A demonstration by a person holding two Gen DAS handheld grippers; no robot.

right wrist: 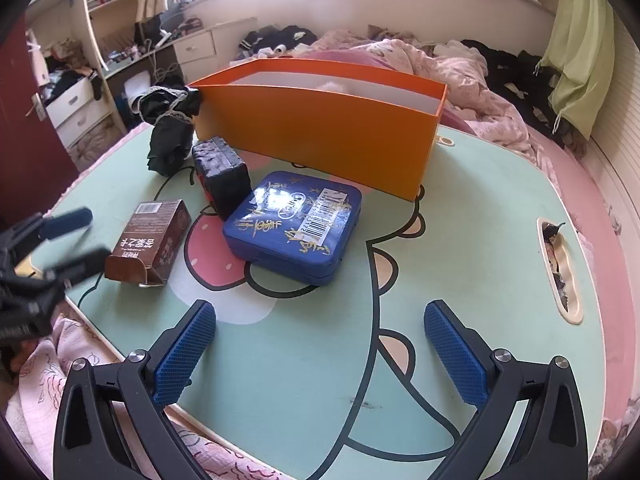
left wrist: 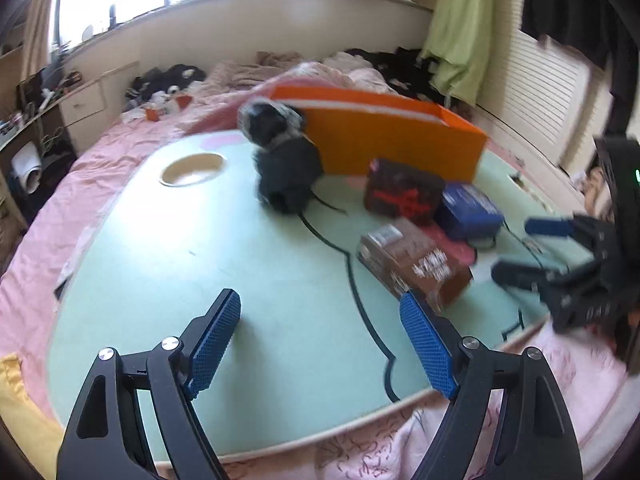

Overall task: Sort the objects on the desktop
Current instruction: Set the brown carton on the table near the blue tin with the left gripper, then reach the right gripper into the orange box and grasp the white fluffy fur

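A: Item one, the table (right wrist: 460, 240)?

B: Pale green top with a cartoon print, set on a bed (right wrist: 500, 120) with pink bedding. A cup hole (left wrist: 192, 170) is sunk in its far left part in the left view.

A: Item two, the box (right wrist: 320, 136)?

B: Orange, open-topped, white inside, standing upright at the far side of the table. Something pale shows above its rim in the right view; I cannot tell what.

A: Loose goods?

B: Four. A dark cloth bundle (right wrist: 170, 128) with a light cord, touching the box's left end. A black packet (right wrist: 222, 178) with red markings, just in front of the box, near the bundle. A blue tin (right wrist: 294, 226) with gold script and a barcode sticker, lying flat, touching the packet's near end. A brown carton (right wrist: 148, 242) lying on its side with one end flap open, left of the tin and apart from it, near the table's edge.

A: All outside the box?

B: All four on the tabletop, yes.

A: Left claw (left wrist: 320, 340)?

B: Jaws wide, blue pads well apart, nothing between them. It hangs over the near left part of the table, tilted down, the carton just beyond its right pad. Its own view is blurred.

A: Right claw (right wrist: 320, 354)?

B: Also spread wide and empty, above the near edge of the table, tilted down, the tin ahead of it. In the left view it appears at the right edge, beside the carton and tin.
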